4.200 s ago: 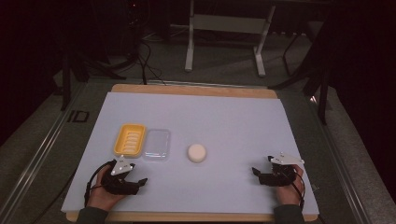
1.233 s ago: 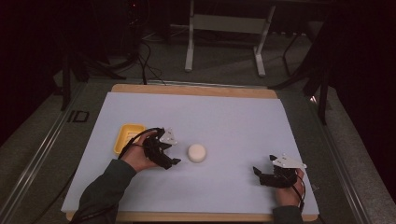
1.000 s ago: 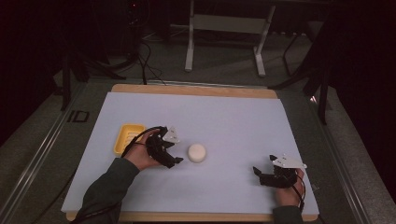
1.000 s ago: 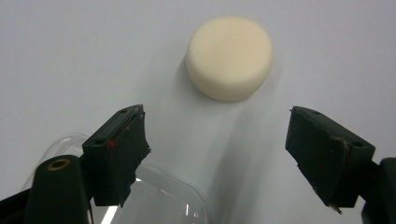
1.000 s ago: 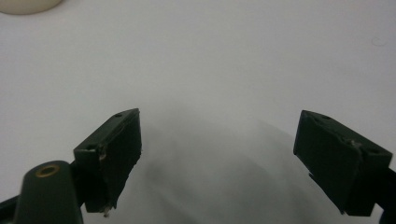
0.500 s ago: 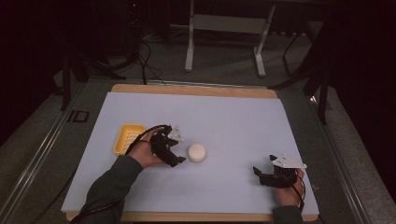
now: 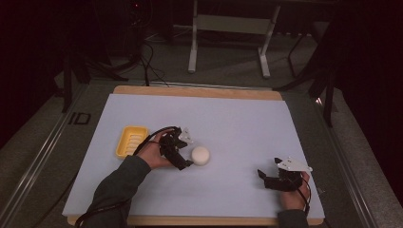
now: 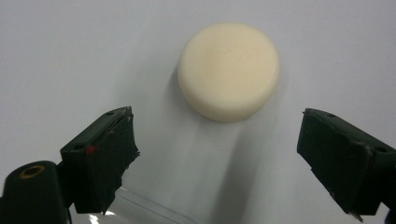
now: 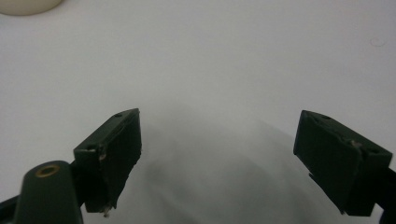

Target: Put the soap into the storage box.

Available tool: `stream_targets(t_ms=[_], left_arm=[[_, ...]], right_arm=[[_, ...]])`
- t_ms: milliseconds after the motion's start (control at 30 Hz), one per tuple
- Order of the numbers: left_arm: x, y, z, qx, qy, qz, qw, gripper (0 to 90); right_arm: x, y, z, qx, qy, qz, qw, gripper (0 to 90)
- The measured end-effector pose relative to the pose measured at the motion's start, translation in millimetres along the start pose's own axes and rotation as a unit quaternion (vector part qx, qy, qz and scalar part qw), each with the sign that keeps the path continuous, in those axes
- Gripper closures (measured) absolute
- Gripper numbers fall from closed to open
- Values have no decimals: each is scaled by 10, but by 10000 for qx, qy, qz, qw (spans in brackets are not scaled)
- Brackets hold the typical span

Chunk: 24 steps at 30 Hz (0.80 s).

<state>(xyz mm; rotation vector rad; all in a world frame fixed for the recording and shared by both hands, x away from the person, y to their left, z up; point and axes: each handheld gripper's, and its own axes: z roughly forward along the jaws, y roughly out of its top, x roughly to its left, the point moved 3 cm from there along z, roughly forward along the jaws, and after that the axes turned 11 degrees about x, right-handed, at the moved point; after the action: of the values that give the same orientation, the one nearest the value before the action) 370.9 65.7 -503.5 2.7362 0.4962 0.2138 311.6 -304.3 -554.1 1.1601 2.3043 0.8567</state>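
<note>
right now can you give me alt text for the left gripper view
A round cream soap-like puck lies on a pale table surface, just ahead of the open left gripper, its black jaws spread wide. A clear plastic edge shows at bottom.

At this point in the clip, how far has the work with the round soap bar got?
Nothing looks finished yet: the round cream soap bar lies flat on the table cover, apart from the yellow soap dish. In hand: the left gripper is open, jaws either side just short of the bar. The right gripper is open near the table's front edge. Left: closing on the bar and moving it.
</note>
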Motion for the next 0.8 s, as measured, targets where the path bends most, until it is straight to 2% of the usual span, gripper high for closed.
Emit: stream_targets(t_ms=[400,500,800], left_arm=[[-4,86,61,233,-65,147,9996,116],[-9,104,78,299,-114,196,9993,143],[-4,162,134,458,-204,243,9984,139]], right_arm=[[-2,-2,-10,-57,5,17,10000,151],[-6,-4,-14,-74,7,22,10000,151],[-5,-4,-13,-71,7,20,10000,151]])
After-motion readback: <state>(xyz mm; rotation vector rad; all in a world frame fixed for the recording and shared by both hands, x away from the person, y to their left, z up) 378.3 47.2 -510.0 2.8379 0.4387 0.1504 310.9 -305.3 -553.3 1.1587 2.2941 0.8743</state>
